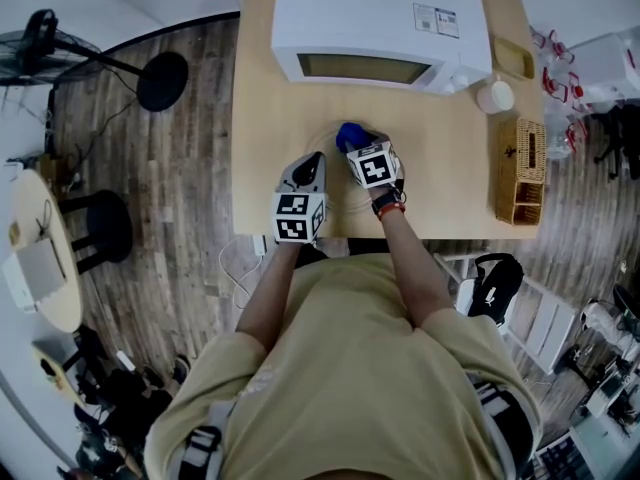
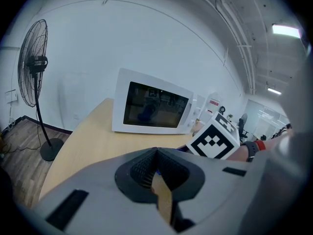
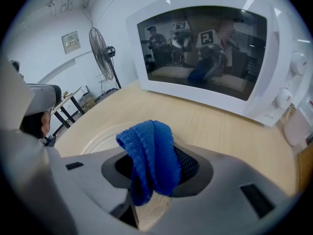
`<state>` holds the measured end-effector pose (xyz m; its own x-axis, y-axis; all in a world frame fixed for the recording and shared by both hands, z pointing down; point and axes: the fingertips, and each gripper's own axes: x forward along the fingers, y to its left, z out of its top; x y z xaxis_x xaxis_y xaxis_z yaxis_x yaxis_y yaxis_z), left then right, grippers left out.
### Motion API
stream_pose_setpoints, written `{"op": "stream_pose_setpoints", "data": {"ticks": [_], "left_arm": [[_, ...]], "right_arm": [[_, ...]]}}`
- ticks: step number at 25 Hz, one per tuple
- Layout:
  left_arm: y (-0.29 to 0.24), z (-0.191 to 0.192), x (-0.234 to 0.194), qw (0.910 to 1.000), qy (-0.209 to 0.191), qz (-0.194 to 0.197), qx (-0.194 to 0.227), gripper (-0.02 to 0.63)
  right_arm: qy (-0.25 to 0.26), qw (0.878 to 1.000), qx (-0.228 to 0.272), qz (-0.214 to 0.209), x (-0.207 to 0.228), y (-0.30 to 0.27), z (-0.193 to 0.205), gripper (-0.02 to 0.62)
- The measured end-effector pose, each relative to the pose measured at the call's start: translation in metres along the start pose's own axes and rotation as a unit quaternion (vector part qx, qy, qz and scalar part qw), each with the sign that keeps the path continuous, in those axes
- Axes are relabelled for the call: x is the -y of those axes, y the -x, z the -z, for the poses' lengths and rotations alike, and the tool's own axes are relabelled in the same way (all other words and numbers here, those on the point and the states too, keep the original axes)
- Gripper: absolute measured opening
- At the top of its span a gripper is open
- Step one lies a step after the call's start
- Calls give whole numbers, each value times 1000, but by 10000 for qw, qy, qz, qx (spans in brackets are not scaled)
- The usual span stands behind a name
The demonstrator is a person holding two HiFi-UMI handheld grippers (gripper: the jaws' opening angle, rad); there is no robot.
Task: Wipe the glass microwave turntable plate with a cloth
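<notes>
The clear glass turntable plate (image 1: 335, 200) lies flat on the wooden table (image 1: 450, 178) in front of the white microwave (image 1: 380, 18). Over its far side my right gripper (image 1: 356, 144) is shut on a folded blue cloth (image 1: 350, 134). In the right gripper view the cloth (image 3: 149, 155) bulges out between the jaws, with the plate (image 3: 98, 141) below and to the left. My left gripper (image 1: 312, 161) sits at the plate's left rim. Its jaws (image 2: 156, 153) are shut; I see nothing between them. The microwave door (image 2: 151, 106) is closed.
A wicker basket (image 1: 522, 171) and a white jar (image 1: 494, 96) stand at the table's right side. A floor fan (image 2: 32, 62) stands left of the table, with a black stool (image 1: 100, 223) and a round side table (image 1: 40, 258) further left.
</notes>
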<state>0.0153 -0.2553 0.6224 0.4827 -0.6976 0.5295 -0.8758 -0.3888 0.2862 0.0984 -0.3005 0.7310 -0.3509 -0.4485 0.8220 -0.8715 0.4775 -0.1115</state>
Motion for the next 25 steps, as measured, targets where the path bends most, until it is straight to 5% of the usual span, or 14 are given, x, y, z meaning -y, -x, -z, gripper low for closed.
{"op": "stream_pose_setpoints", "data": {"ticks": [25], "left_arm": [[0, 8, 3, 9997, -117, 198, -98, 18]], "right_arm": [[-562, 9972, -5, 494, 42, 28, 30, 181]]}}
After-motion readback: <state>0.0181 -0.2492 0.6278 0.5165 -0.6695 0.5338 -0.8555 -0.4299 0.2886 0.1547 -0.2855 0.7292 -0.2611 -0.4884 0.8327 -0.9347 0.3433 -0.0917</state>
